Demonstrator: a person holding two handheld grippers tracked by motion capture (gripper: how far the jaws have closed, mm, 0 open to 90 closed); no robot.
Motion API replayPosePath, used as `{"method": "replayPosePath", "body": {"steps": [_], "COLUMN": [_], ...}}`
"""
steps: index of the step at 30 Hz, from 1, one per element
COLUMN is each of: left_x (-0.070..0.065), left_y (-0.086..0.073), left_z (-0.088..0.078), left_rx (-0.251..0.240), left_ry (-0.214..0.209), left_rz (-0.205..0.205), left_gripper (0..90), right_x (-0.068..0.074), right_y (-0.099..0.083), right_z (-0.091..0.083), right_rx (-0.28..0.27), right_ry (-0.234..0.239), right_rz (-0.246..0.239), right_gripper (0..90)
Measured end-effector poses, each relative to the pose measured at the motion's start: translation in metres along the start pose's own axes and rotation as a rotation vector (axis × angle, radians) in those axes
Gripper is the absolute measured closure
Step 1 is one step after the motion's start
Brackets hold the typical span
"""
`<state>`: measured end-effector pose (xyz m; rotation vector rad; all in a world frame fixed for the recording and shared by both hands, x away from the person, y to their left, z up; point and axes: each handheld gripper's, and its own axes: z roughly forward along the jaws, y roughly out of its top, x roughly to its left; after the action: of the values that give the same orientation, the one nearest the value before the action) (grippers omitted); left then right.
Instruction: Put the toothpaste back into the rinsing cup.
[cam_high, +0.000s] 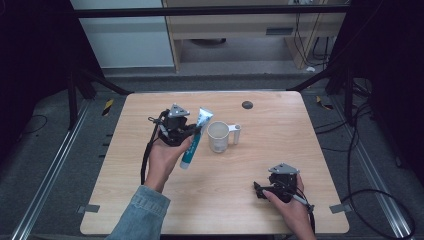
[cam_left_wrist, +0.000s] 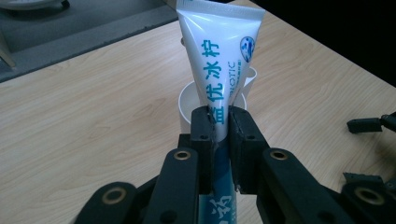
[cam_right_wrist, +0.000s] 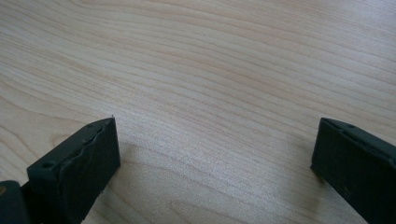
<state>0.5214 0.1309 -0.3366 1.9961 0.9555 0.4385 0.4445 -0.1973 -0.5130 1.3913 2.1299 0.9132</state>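
Left gripper (cam_left_wrist: 221, 122): I see it clamped on the toothpaste tube (cam_left_wrist: 219, 56), just beside the white mug (cam_high: 218, 136).
Right gripper (cam_right_wrist: 215, 144): spread wide, nothing between, over the table (cam_right_wrist: 210, 56).

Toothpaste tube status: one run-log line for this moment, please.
left gripper: shut on white-and-teal toothpaste tube | tube: beside white plastic mug | right gripper: open, over wooden table

Light wooden table (cam_high: 150, 200), white mug (cam_high: 219, 136) standing near its middle
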Motion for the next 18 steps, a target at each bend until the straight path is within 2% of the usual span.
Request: {"method": "replayPosePath", "body": {"steps": [10, 18], "left_x": [-0.006, -0.006], "left_y": [0.016, 0.021], "left_z": [0.000, 0.003], "left_rx": [-0.023, -0.026], "left_ry": [0.002, 0.004], "left_rz": [0.016, 0.018], "left_gripper": [80.7, 80.8], "right_x": [0.000, 0.000], "right_y": [0.000, 0.000], "right_z": [0.000, 0.000], "right_rx": [0.000, 0.000], "right_ry": [0.000, 0.000], "right_rz": [0.000, 0.000], "right_gripper": [1.2, 1.2]}}
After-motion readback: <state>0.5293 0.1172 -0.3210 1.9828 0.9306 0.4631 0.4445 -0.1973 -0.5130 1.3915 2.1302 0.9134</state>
